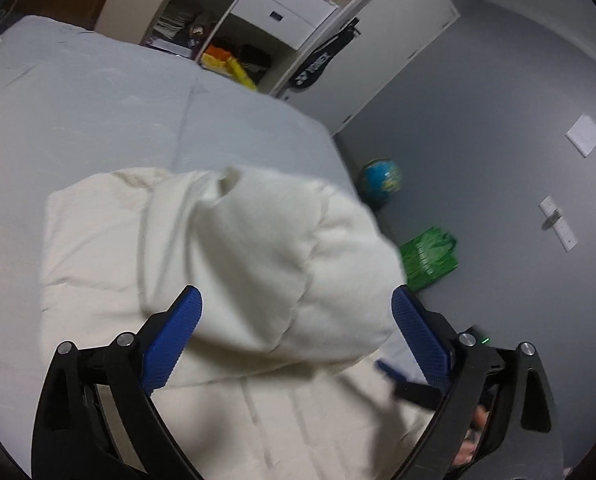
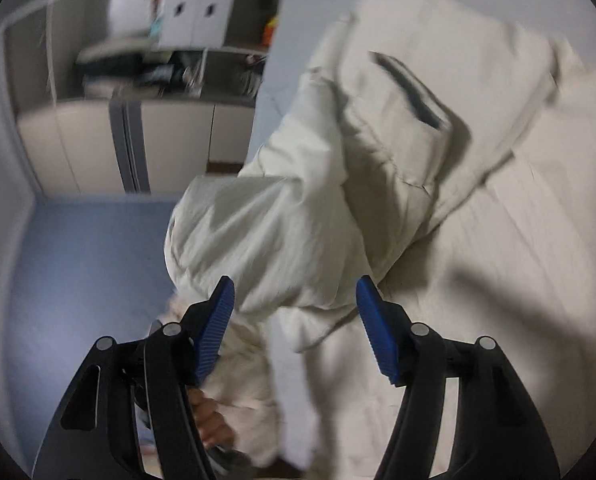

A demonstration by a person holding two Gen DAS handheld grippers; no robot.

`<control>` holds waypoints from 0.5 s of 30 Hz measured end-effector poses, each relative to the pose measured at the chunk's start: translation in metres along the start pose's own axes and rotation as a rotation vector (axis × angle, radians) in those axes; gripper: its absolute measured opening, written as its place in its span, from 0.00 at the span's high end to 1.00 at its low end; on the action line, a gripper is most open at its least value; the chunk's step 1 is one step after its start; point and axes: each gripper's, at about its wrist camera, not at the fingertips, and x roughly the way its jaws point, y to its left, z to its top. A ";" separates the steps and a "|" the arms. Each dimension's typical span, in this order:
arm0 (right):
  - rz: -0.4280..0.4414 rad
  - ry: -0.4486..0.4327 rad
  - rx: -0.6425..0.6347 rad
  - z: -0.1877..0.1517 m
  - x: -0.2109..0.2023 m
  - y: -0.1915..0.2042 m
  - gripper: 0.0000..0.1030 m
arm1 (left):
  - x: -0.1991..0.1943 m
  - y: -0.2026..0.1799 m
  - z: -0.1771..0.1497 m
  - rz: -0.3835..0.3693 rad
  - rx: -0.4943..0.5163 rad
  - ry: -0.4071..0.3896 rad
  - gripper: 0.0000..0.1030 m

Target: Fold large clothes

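Observation:
A cream padded jacket (image 1: 225,248) lies partly folded on the pale grey bed (image 1: 97,112). My left gripper (image 1: 295,300) is open, its blue pads on either side of a puffy folded part of the jacket, not closed on it. In the right wrist view the jacket (image 2: 338,168) shows a dark zip pocket (image 2: 412,88) and a bunched sleeve hanging off the bed's edge. My right gripper (image 2: 293,288) is open around that bunched part. The right gripper's blue tip (image 1: 390,372) shows in the left wrist view at the lower right.
A wardrobe with white drawers (image 1: 285,4) and open shelves stands beyond the bed. A globe (image 1: 380,178) and a green bag (image 1: 430,258) sit on the floor by the grey wall. A bare hand (image 2: 213,424) shows under the right gripper. Blue floor (image 2: 85,280) lies left of the bed.

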 end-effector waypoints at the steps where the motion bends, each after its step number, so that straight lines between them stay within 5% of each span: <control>1: 0.016 -0.003 0.027 0.001 0.001 -0.003 0.37 | 0.006 -0.005 0.002 0.009 0.019 0.003 0.11; 4: 0.055 0.008 0.141 0.006 0.014 -0.014 0.31 | 0.025 -0.014 0.001 0.043 0.048 0.024 0.17; 8: 0.026 0.038 0.198 0.006 0.039 -0.016 0.30 | 0.038 -0.020 -0.001 0.076 0.107 0.082 0.68; 11: 0.001 0.033 0.208 0.009 0.056 -0.011 0.30 | 0.037 -0.021 -0.002 0.078 0.143 0.090 0.82; 13: 0.019 0.029 0.210 0.011 0.063 -0.008 0.44 | 0.035 -0.021 -0.002 0.085 0.152 0.090 0.84; 15: 0.022 0.024 0.173 0.013 0.069 0.003 0.81 | 0.032 -0.018 -0.001 0.076 0.147 0.091 0.86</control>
